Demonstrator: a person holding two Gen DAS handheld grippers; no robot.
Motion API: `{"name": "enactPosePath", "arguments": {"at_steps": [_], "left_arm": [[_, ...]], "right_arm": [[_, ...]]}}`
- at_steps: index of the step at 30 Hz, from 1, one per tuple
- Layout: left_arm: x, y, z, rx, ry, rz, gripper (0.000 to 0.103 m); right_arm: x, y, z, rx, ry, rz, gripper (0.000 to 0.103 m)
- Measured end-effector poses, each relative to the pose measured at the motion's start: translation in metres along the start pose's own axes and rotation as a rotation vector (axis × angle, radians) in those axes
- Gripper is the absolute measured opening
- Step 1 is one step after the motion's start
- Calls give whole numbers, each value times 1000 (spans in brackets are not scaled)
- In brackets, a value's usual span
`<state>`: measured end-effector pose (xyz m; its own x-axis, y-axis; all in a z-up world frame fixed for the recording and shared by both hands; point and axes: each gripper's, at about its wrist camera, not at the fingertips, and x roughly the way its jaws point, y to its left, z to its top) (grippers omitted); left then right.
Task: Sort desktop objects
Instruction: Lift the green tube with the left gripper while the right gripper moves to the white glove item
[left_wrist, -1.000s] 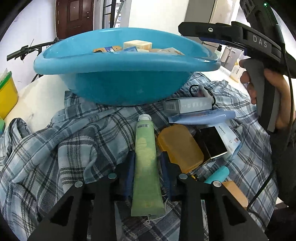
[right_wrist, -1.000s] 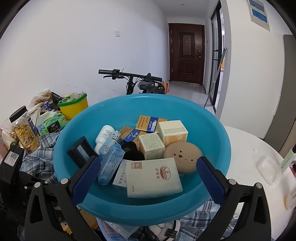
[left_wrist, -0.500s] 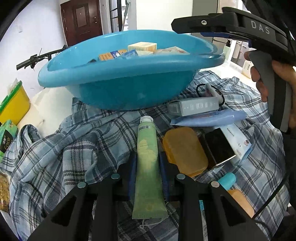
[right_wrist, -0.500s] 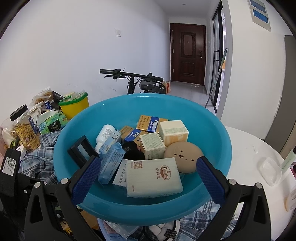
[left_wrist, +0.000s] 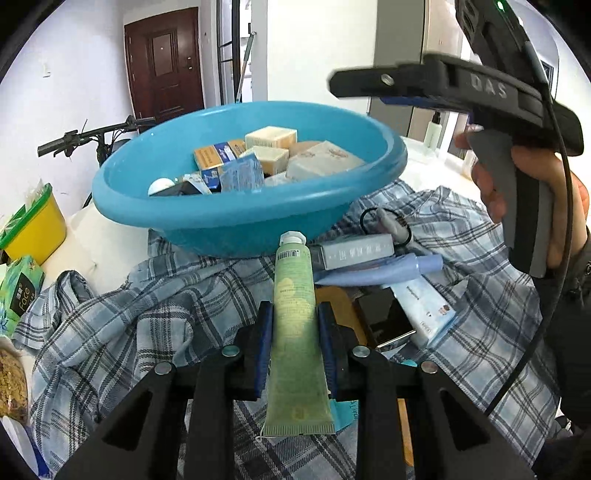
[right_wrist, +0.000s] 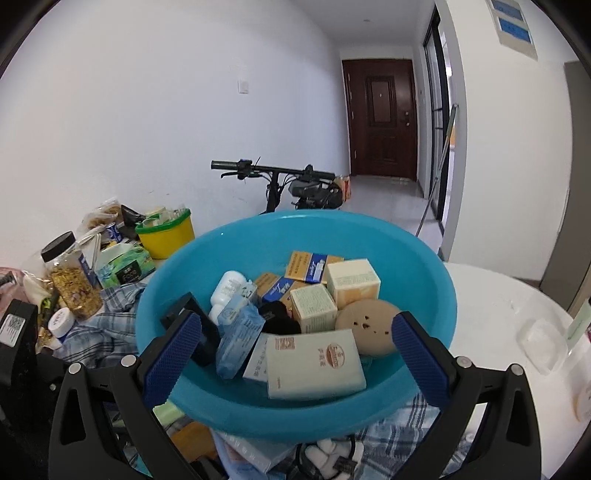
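Closest thing first: the left gripper (left_wrist: 295, 332) is clamped on a green tube (left_wrist: 295, 325), blue pads pressed to both sides, cap end pointing away toward the basin and the crimped end hanging back over the gripper body. The tube looks lifted clear of the plaid cloth (left_wrist: 147, 325) underneath.

Just past it on the cloth there's a little heap: an orange case (left_wrist: 341, 299) mostly hidden behind the tube, a black phone-like slab (left_wrist: 384, 317), a white and blue pack (left_wrist: 424, 306), a pale blue tube (left_wrist: 380, 271) and a grey box (left_wrist: 356, 253) lying on its side against the basin's foot.

Then the blue basin (left_wrist: 236, 218), sitting on the cloth and pretty full. In it: a big white box with a red logo (right_wrist: 314, 363) at the near side, a round tan puff thing (right_wrist: 365, 326), two cream cube boxes (right_wrist: 352, 282), orange and blue packs (right_wrist: 306, 267), a white bottle (right_wrist: 227, 286), a light blue packet (right_wrist: 240, 339) and a black box (right_wrist: 195, 332) leaning on the wall.

The right gripper (right_wrist: 295, 354) hovers over the near rim with its jaws spread wide, nothing between them. A hand (left_wrist: 532, 199) holds its grey handle.

Further back on the left, a yellow tub with a green rim (right_wrist: 166, 232) stuffed with packets, a clear jar with a black lid (right_wrist: 72, 280) full of dried yellowish stuff, and a green tissue pack (right_wrist: 123, 267). Off to the right, a clear lidded box (right_wrist: 541, 345) on the white table (right_wrist: 491, 306).
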<state>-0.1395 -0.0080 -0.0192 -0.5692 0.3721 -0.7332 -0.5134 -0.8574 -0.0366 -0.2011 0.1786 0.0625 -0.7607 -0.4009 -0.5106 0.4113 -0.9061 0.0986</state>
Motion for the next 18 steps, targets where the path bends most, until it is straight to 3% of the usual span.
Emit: {"name": "enactPosePath", "arguments": {"at_steps": [3, 7, 11, 14, 16, 18], "left_arm": [[-4, 2, 2, -10, -10, -21, 26], [-8, 3, 2, -12, -20, -20, 26], [-11, -1, 2, 3, -28, -28, 26], [-9, -5, 2, 11, -22, -24, 26], [-8, -5, 2, 11, -19, -21, 26], [-7, -4, 2, 5, -13, -17, 26]], "right_arm": [[-11, 0, -9, -5, 29, 56, 103], [-24, 1, -31, -91, 102, 11, 103], [-33, -13, -56, -94, 173, 42, 103], [-31, -21, -71, -115, 218, 11, 94], [-25, -28, -75, -91, 233, 25, 78], [-13, -34, -78, -60, 258, 48, 72]]}}
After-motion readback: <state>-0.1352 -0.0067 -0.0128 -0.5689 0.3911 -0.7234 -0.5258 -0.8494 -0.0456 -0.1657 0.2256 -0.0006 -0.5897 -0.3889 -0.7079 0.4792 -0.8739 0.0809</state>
